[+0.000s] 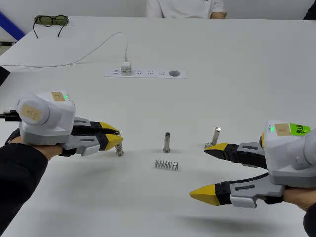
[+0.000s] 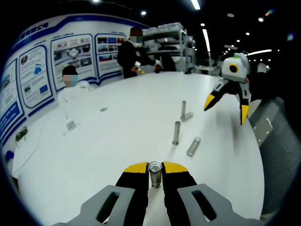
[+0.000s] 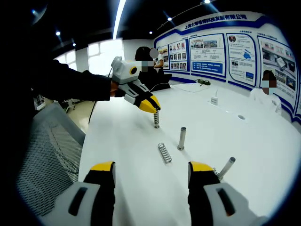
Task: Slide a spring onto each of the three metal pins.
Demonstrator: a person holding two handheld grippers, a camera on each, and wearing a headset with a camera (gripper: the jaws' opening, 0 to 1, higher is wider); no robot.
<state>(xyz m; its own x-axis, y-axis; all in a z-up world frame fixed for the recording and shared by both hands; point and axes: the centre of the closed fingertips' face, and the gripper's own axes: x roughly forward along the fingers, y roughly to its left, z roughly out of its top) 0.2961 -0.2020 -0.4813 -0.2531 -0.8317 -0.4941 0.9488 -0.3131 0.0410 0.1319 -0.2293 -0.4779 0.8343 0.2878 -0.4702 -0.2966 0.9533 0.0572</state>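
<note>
Three metal pins stand on the white table (image 1: 237, 89). My left gripper (image 1: 117, 140) (image 2: 155, 166) is shut on the left pin (image 1: 119, 149) (image 2: 155, 174), which carries a spring. The bare middle pin (image 1: 167, 142) (image 2: 176, 133) (image 3: 181, 138) stands upright. A loose spring (image 1: 166, 164) (image 2: 193, 146) (image 3: 164, 153) lies just in front of it. The right pin (image 1: 216, 135) (image 3: 226, 167) leans, with another spring (image 1: 208, 145) (image 2: 188, 116) at its base. My right gripper (image 1: 210, 172) (image 3: 152, 168) is open, its upper tip beside that leaning pin.
A white power strip (image 1: 145, 73) with a plugged charger (image 1: 126, 67) and cable lies mid-table. Dark glasses (image 1: 51, 20) rest at the far left corner. A person in white (image 1: 185, 7) sits across the table.
</note>
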